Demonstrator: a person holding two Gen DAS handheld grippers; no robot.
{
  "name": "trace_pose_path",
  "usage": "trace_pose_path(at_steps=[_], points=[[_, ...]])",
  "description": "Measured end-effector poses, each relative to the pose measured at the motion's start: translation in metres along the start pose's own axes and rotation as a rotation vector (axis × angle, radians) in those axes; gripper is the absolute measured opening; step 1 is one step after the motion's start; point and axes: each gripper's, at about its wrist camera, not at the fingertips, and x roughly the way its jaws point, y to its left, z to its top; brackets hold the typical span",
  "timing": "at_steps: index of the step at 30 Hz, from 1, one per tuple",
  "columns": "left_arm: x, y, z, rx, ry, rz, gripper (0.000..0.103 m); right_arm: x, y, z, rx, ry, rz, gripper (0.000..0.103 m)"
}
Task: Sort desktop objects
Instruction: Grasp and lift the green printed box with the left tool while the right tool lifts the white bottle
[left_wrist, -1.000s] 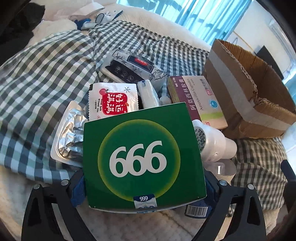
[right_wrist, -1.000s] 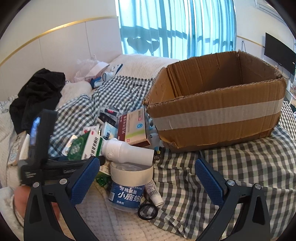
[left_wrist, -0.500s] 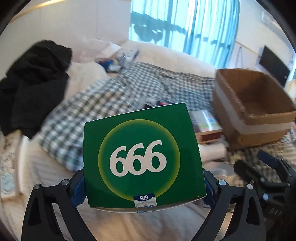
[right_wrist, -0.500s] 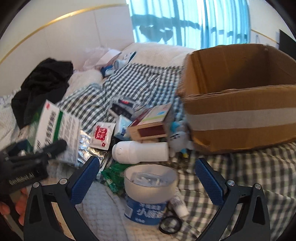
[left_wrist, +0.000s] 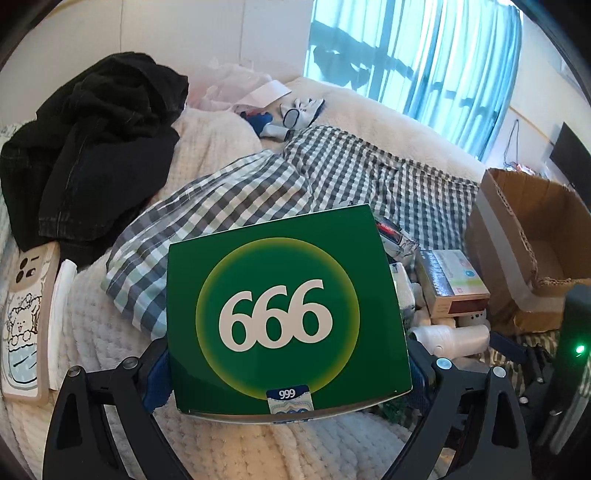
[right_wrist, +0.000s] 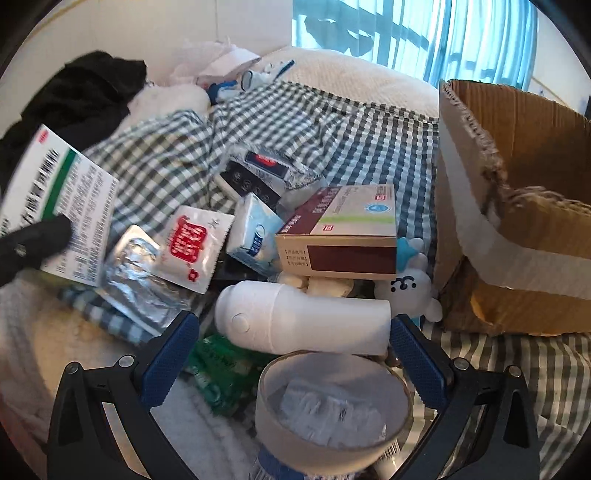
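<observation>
Between the left gripper's (left_wrist: 288, 373) fingers sits the green box (left_wrist: 286, 314), clamped and lifted; it hides the near clutter. Far right, the cardboard carton (left_wrist: 532, 236) appears empty, so sorting has barely begun.

Right wrist view: the right gripper (right_wrist: 291, 354) is open around nothing, above the white bottle (right_wrist: 303, 319). Most of the pile remains unsorted; the carton's floor is cut off.

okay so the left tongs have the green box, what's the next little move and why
Probably swing the left tongs right toward the open cardboard box. The green box is clamped between the jaws and lifted clear of the clutter, while the cardboard box sits off to the right.
</observation>
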Motion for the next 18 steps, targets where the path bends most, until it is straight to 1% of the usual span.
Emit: trace_pose_path(at_steps=[4,6,7,9,13,15,18], points=[[0.001,-0.002,-0.002,0.003,0.004,0.012,0.097,0.014,0.0,0.001,0.009,0.028,-0.039,0.103],[0.003,-0.003,-0.003,0.01,0.003,0.022,0.097,0.018,0.003,0.001,0.001,0.028,-0.049,0.103],[0.003,-0.004,-0.004,0.014,0.003,0.026,0.097,0.018,0.004,0.001,-0.003,0.014,-0.059,0.103],[0.004,-0.006,-0.005,0.026,-0.004,0.031,0.097,0.02,0.009,0.002,-0.027,0.007,-0.074,0.103],[0.004,-0.009,-0.004,0.04,-0.025,0.036,0.097,0.023,0.014,0.0,-0.082,0.025,-0.122,0.103],[0.004,-0.009,-0.004,0.034,-0.026,0.029,0.097,0.024,0.014,-0.005,-0.084,0.042,-0.12,0.103],[0.002,-0.007,-0.004,0.023,-0.03,0.026,0.097,0.022,0.009,-0.006,-0.064,0.039,-0.102,0.103]])
